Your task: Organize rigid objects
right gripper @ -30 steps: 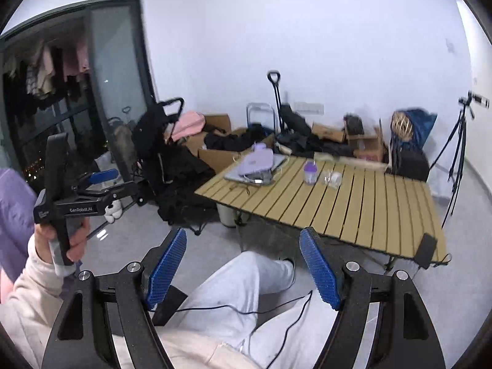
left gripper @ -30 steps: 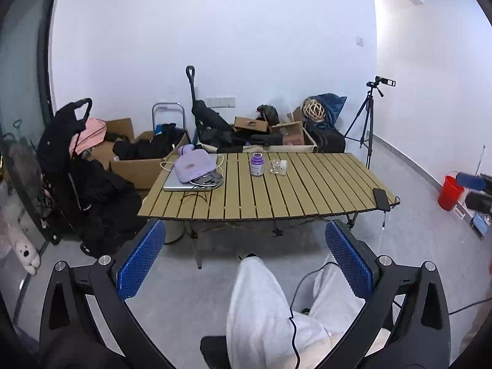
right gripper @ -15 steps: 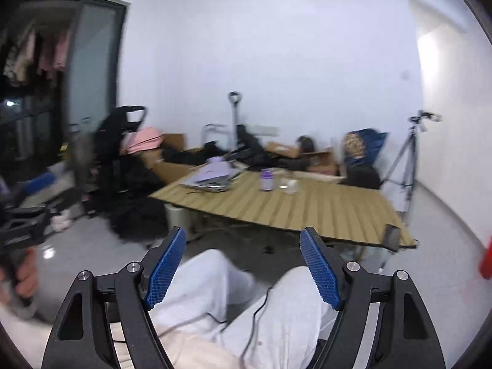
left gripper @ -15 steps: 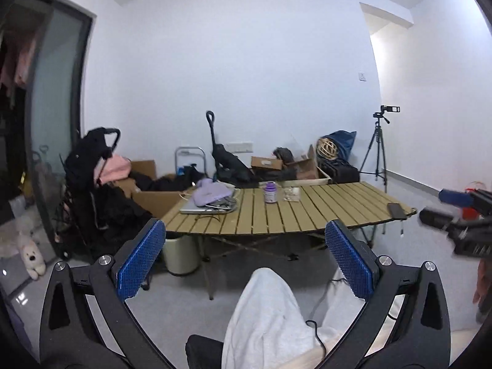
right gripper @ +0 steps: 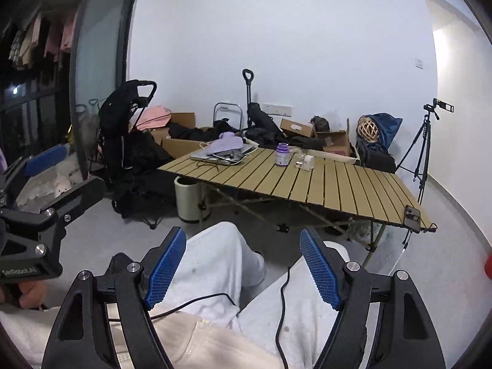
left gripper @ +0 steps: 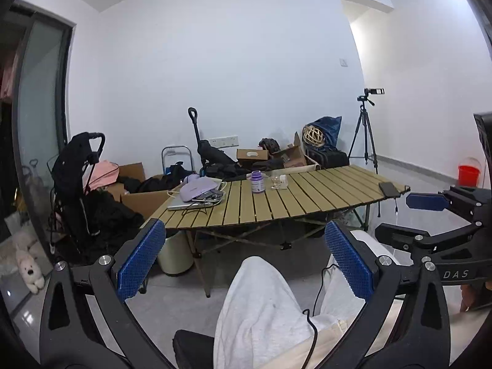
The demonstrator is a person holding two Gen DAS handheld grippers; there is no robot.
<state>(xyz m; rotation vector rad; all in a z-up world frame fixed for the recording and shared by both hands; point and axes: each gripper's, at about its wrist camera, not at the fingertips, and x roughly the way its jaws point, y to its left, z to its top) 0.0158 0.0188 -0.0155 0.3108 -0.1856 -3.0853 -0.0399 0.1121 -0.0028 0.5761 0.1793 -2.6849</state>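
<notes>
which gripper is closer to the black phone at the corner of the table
Right. The right gripper sits on the side of the table where the black phone lies; the left gripper sits toward the opposite, laptop side.

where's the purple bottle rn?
The purple bottle stands upright on the slatted table, toward its far edge, between the laptop pile and a small clear container just right of it.
</notes>
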